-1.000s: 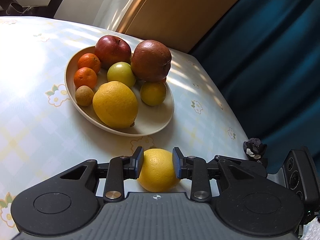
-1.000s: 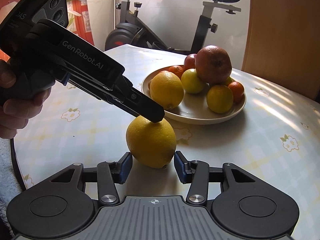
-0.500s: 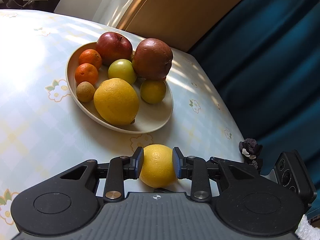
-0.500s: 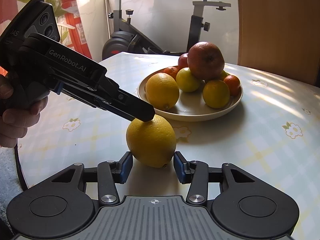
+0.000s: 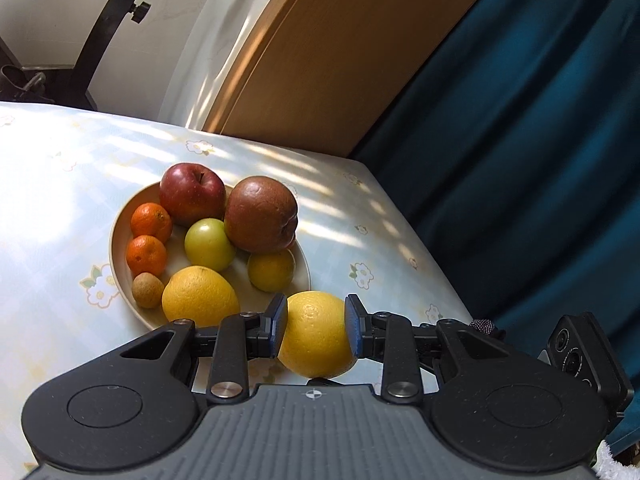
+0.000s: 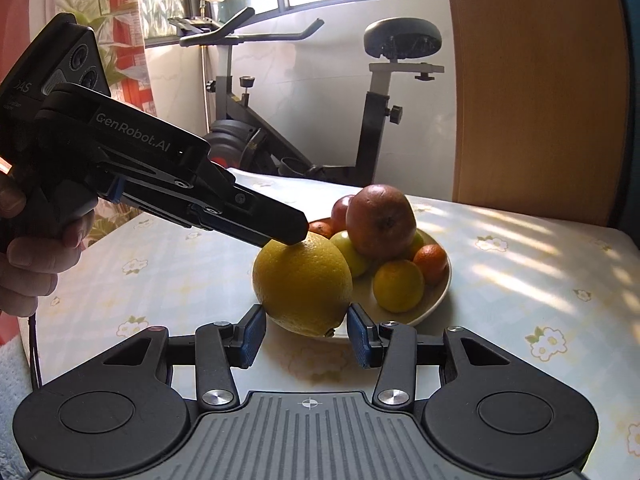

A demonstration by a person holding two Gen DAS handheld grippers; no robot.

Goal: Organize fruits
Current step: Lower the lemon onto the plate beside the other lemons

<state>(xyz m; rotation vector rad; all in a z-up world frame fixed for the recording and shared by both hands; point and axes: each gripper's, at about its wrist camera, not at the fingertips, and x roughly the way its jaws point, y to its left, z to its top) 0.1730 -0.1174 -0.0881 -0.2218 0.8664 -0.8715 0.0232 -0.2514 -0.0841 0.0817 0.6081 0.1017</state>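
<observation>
My left gripper [image 5: 316,324] is shut on a large yellow citrus [image 5: 314,344], its blue pads pressed to both sides. In the right wrist view that left gripper [image 6: 288,232] reaches in from the left, holding the citrus [image 6: 302,280] above the tablecloth beside the beige bowl [image 6: 442,288]. Just below and in front of the citrus, my right gripper [image 6: 306,336] stands open; its pads do not press the fruit. The bowl [image 5: 114,252] holds a red apple [image 5: 192,194], a big brown-red fruit [image 5: 262,214], a green fruit [image 5: 209,245], two tangerines [image 5: 151,222], another yellow citrus [image 5: 200,296] and smaller fruit.
A floral tablecloth [image 5: 48,220] covers the table, whose right edge drops off beside a dark blue curtain [image 5: 540,140]. Behind the table are a wooden panel [image 6: 532,80] and an exercise bike [image 6: 372,120]. A person's hand [image 6: 32,264] grips the left tool.
Both grippers have risen. The left one has lifted the yellow citrus off the tablecloth; it now hangs level with the bowl's near rim. The right gripper stayed open beneath it.
</observation>
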